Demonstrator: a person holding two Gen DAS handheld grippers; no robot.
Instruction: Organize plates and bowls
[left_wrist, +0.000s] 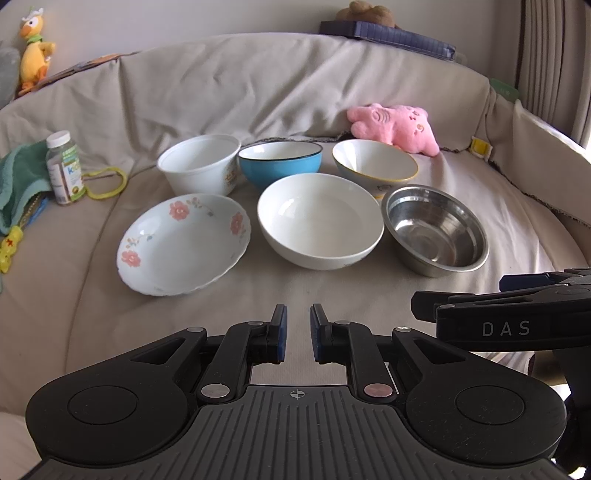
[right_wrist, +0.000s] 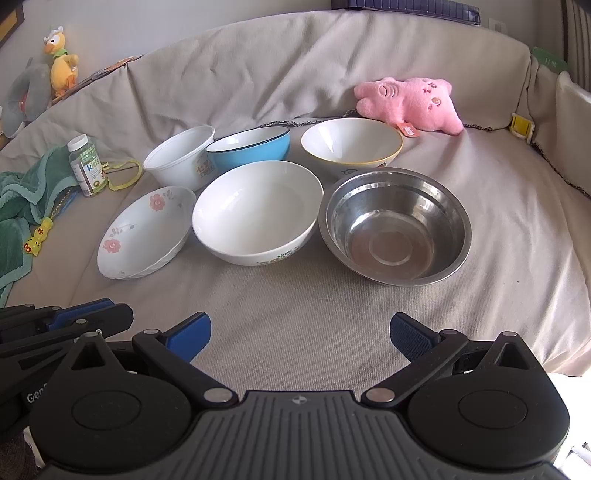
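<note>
The left gripper (left_wrist: 298, 334), jaws nearly together on nothing, and the right gripper (right_wrist: 300, 338), spread wide, hover short of six bowls on the sofa cover (right_wrist: 295, 314) — nothing stacked yet; the steel bowl (right_wrist: 395, 225) sits nearest the right gripper, a likely first pick.

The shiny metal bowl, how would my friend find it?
Look at the beige cloth-covered sofa where six dishes sit in two rows. In the nearer row, the metal bowl is at the right end, beside the big white bowl. It's the only silvery one.

The blue bowl (left_wrist: 279, 162) is partly hidden behind the white bowl (left_wrist: 320, 220); the bottle (left_wrist: 63, 168) label's small print is unreadable.
</note>
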